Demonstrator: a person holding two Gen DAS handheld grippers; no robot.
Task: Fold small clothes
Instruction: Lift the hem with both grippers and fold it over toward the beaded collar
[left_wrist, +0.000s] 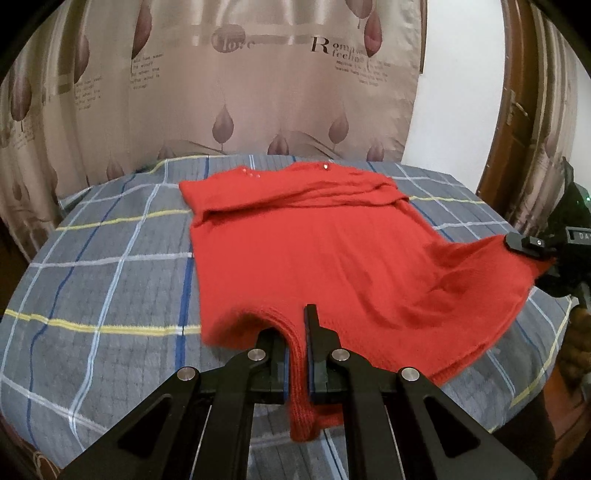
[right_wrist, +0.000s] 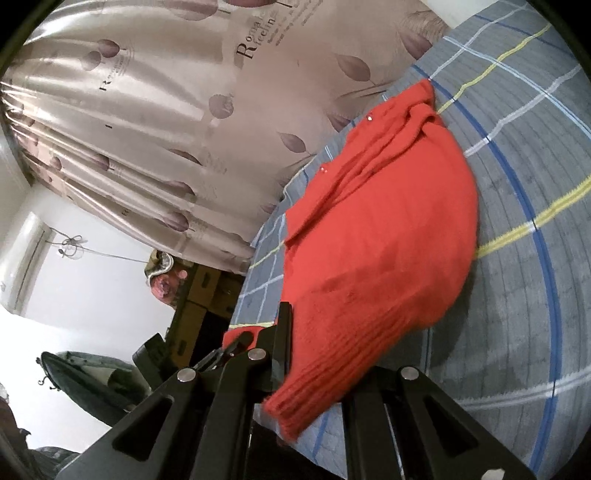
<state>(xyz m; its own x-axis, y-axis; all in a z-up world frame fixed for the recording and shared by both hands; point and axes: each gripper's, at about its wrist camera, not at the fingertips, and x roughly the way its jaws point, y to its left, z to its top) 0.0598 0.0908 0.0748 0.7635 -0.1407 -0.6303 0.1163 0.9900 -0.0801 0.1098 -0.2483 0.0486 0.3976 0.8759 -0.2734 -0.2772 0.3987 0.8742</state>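
A small red knitted sweater (left_wrist: 332, 258) lies on a grey plaid bed cover (left_wrist: 110, 277), neckline at the far side and its sleeves folded across the top. My left gripper (left_wrist: 297, 339) is shut on the ribbed hem at the near left corner, and a strip of hem hangs between its fingers. At the right, my right gripper (left_wrist: 524, 247) is shut on the other hem corner, which is lifted off the bed. In the right wrist view the sweater (right_wrist: 388, 240) drapes over my right gripper (right_wrist: 310, 350) and hides one finger.
A beige leaf-print curtain (left_wrist: 221, 92) hangs behind the bed. A wooden door frame (left_wrist: 517, 110) stands at the right. Cardboard boxes (right_wrist: 207, 291) sit on the floor beyond the bed's edge. Bare bed cover (right_wrist: 517, 258) surrounds the sweater.
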